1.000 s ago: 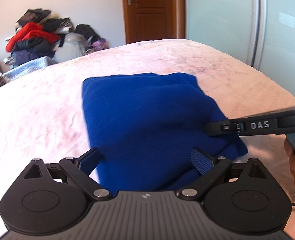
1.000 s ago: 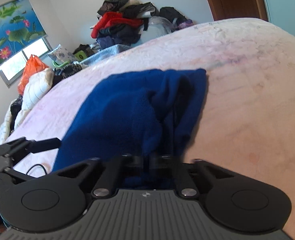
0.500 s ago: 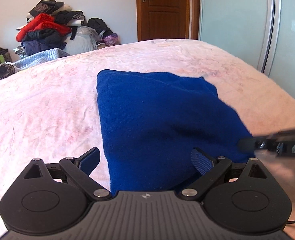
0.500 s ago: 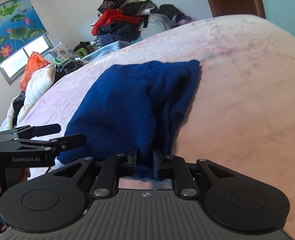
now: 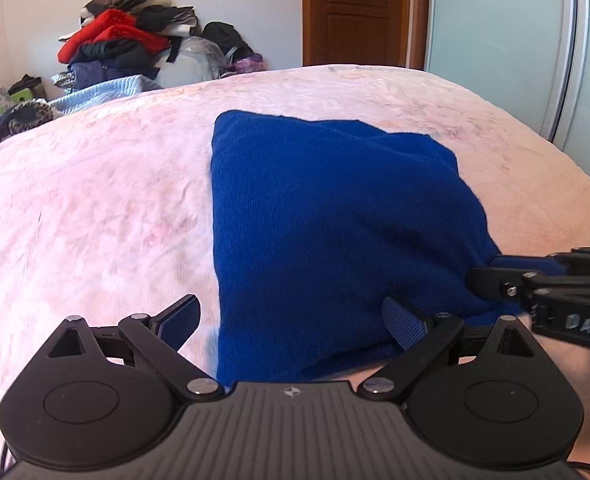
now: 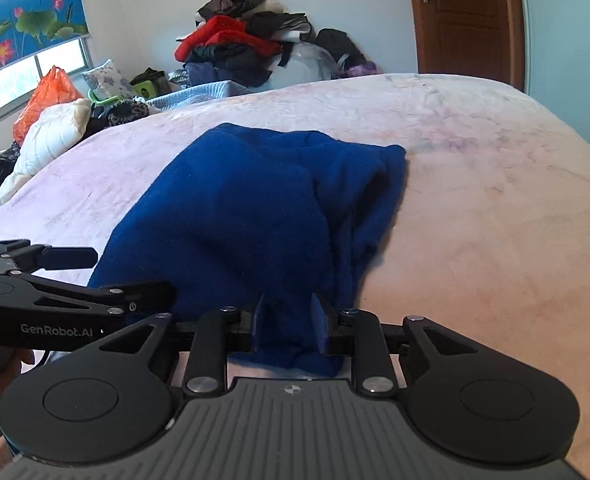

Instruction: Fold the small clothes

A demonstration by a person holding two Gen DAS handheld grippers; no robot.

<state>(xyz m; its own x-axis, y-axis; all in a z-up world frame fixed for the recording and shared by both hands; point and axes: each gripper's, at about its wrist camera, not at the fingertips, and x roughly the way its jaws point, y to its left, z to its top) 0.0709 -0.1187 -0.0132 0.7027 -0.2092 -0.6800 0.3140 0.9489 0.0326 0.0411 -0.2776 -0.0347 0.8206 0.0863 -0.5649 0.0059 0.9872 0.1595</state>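
Two hand-held grippers flank my blue garment (image 5: 335, 220), which lies folded on the pink bed (image 5: 95, 200). My left hand-held gripper (image 5: 291, 322) is spread wide over its near left corner, gripping nothing. My right hand-held gripper (image 6: 289, 322) has just been opening; cloth sits between its parted fingers, unpinched.

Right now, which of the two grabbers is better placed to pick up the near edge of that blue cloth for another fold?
Probably the right gripper: the blue cloth's near corner bunches between its jaws, which have just been opening. The left gripper stands wide open over the cloth's left edge, gripping nothing.
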